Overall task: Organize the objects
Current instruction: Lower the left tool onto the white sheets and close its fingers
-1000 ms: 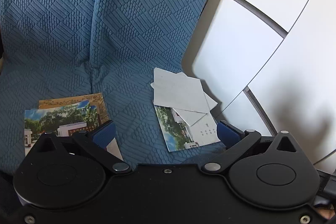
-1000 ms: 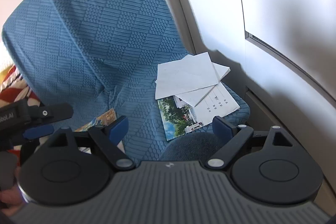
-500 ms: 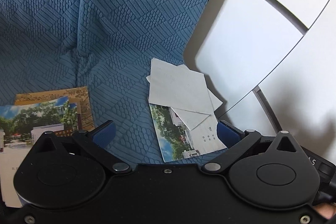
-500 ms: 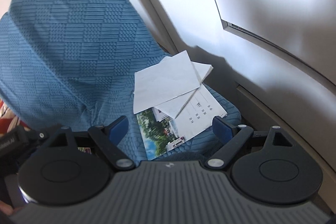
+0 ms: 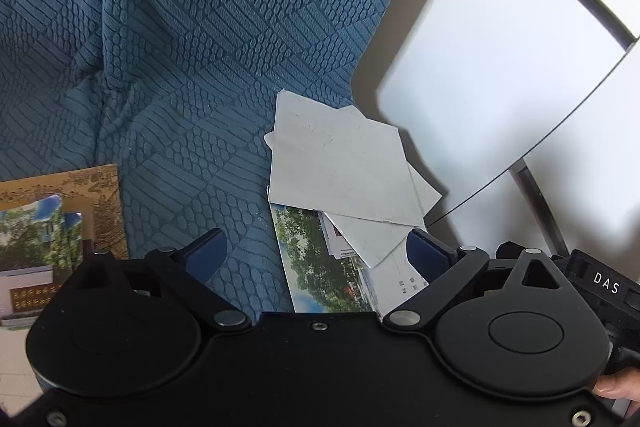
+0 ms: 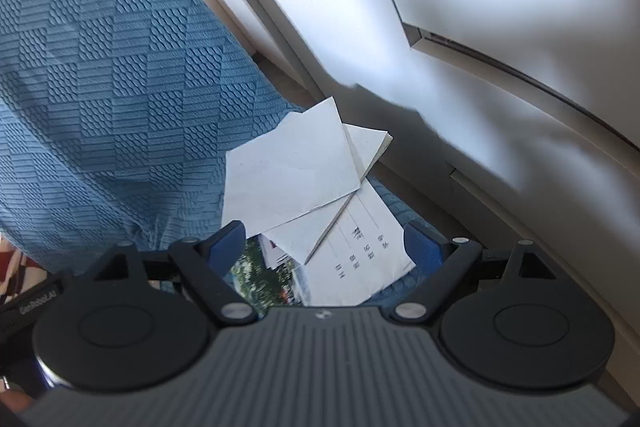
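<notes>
- The left wrist camera looks forward and steeply down from close above a blue sofa seat, towards its right edge by a white cabinet.
- The right wrist camera looks down closer still, at the same edge.
- Both views share a loose pile of cards on the seat.

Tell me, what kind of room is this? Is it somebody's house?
Probably a home living room or sitting corner, though I can't be sure. A sofa under a blue quilted cover stands beside pale cabinet panels, and loose cards and papers lie scattered on the seat.
</notes>
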The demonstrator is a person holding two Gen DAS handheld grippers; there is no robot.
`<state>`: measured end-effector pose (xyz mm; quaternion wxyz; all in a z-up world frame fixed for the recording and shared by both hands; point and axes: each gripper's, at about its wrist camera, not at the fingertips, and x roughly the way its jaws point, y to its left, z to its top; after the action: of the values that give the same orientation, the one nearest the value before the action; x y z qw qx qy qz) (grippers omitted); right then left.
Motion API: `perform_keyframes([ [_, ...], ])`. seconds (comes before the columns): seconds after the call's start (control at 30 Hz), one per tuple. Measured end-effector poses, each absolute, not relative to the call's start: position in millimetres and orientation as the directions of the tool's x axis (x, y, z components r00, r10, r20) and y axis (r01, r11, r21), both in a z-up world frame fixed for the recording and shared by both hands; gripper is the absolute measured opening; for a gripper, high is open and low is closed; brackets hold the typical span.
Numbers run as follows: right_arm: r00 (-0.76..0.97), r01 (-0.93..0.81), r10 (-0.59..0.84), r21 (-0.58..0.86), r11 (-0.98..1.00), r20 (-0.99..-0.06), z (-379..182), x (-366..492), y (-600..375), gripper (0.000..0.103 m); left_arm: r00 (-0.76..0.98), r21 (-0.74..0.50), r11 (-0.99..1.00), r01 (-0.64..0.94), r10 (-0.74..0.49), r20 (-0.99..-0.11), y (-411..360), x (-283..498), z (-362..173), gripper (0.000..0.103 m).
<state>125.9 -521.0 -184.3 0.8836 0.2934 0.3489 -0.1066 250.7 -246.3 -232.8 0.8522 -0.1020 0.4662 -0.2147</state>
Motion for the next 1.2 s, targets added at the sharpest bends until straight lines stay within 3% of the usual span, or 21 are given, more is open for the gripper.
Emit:
perform_keyframes([
  [0.1,0.728,0.379,0.029,0.438,0.815,-0.685,-191.3,138.5,-526.2,0.087,0.460,-0.398,0.880,0.258,-0.475,-0.750,-251.3,263.6,-245.6,0.089],
  [0.27,0.715,0.379,0.049,0.445,0.812,-0.698,-207.0,160.0,-538.9,0.076,0.411,-0.466,0.848,0.252,-0.530,-0.742,-257.1,287.8,-266.5,0.072],
  [0.4,0.705,0.375,0.066,0.450,0.810,-0.706,-220.7,175.8,-546.1,0.063,0.411,-0.468,0.849,0.244,-0.528,-0.743,-263.9,303.7,-280.7,0.065],
  [0.57,0.700,0.367,0.076,0.450,0.814,-0.710,-233.6,193.7,-552.0,0.055,0.421,-0.445,0.861,0.247,-0.509,-0.751,-271.6,319.3,-295.9,0.062],
  [0.63,0.697,0.364,0.078,0.445,0.818,-0.713,-238.1,201.3,-554.6,0.039,0.424,-0.423,0.868,0.261,-0.496,-0.758,-275.8,323.8,-300.6,0.062],
  [0.7,0.682,0.370,0.082,0.439,0.819,-0.727,-243.1,208.5,-556.4,0.035,0.421,-0.400,0.874,0.277,-0.485,-0.766,-279.5,328.1,-306.2,0.062],
  [1.03,0.667,0.364,0.102,0.442,0.820,-0.738,-253.7,230.4,-562.0,0.033,0.393,-0.398,0.875,0.274,-0.480,-0.784,-283.9,343.3,-328.9,0.053],
  [1.13,0.659,0.364,0.108,0.442,0.820,-0.744,-258.0,236.9,-563.1,0.033,0.401,-0.410,0.874,0.259,-0.484,-0.778,-282.6,346.5,-330.3,0.048],
  [1.2,0.657,0.366,0.124,0.458,0.810,-0.744,-261.4,240.1,-564.8,0.033,0.394,-0.419,0.871,0.256,-0.490,-0.778,-281.8,348.1,-331.0,0.039],
])
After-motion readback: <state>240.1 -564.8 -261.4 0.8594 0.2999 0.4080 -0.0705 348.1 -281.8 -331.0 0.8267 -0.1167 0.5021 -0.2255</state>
